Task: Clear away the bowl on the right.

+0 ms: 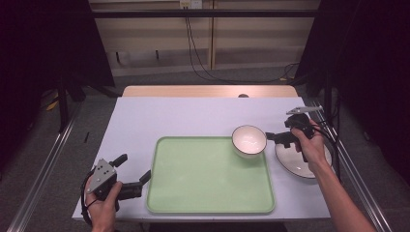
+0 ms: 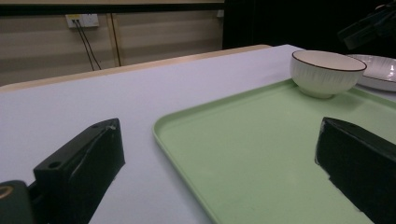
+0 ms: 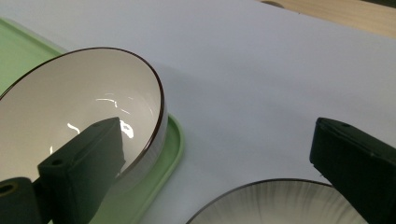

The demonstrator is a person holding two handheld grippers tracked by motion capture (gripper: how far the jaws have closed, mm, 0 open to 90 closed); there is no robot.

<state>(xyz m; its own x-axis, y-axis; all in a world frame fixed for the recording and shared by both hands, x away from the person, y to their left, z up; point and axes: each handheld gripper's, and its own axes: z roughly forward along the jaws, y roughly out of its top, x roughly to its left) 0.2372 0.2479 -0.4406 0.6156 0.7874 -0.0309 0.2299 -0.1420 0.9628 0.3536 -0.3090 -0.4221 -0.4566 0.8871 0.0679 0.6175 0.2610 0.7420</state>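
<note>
A white bowl (image 1: 249,140) with a dark rim stands on the far right corner of a pale green tray (image 1: 203,193). Right of the tray lies a white plate (image 1: 293,163) with a dark rim, partly under the person's right hand. My right gripper (image 1: 277,139) hovers open just right of the bowl; in the right gripper view one jaw is over the bowl (image 3: 70,102) and the other over the plate (image 3: 275,203). My left gripper (image 1: 133,167) is open and empty at the tray's near left edge, pointing across the tray (image 2: 261,140) toward the bowl (image 2: 328,72).
The pale table top (image 1: 145,118) has bare room left of and behind the tray. A wooden strip (image 1: 208,91) runs along the far edge. Metal rails (image 1: 43,164) flank the table, and cables (image 1: 193,53) hang at the back wall.
</note>
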